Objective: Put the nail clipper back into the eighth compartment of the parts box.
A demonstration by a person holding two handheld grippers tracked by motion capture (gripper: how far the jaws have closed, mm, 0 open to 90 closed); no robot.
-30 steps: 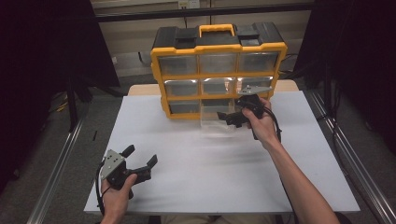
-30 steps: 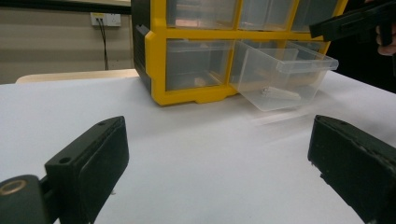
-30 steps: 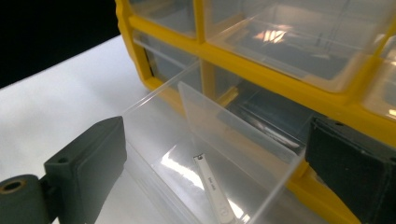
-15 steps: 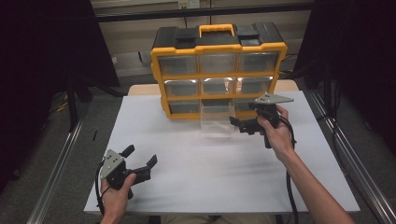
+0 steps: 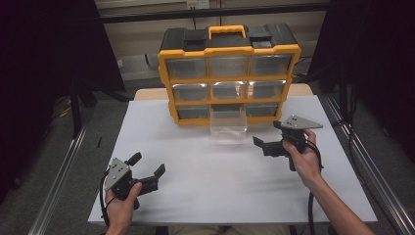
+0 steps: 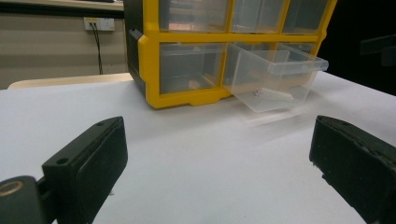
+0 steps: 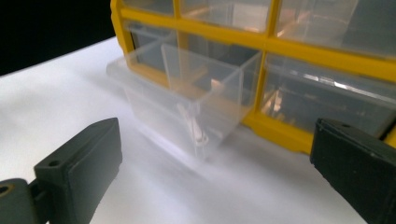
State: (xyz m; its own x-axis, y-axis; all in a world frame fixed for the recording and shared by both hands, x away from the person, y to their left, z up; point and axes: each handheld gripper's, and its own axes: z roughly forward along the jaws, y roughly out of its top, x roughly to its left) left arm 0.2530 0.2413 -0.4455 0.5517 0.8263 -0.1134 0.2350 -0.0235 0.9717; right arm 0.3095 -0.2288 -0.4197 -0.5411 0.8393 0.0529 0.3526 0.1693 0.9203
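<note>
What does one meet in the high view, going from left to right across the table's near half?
Left gripper, open, in the person's left hand → bare white table → right gripper, open, in the right hand.

Both tools black, blocky two-jaw; grey three-cornered plate atop right tool (image 5: 272, 145); black cable trailing left tool (image 5: 147, 177).

White-covered table (image 5: 205, 196) on a pale wooden top, its edge visible at the far side. Grey floor (image 5: 54, 161) on both sides, with metal rails (image 5: 61, 171) running alongside the table. Beige panelled wall (image 6: 51, 51) behind, bearing a wall socket (image 6: 99, 23) with a black cable. Dark curtains (image 5: 44, 73) flank left and right
</note>
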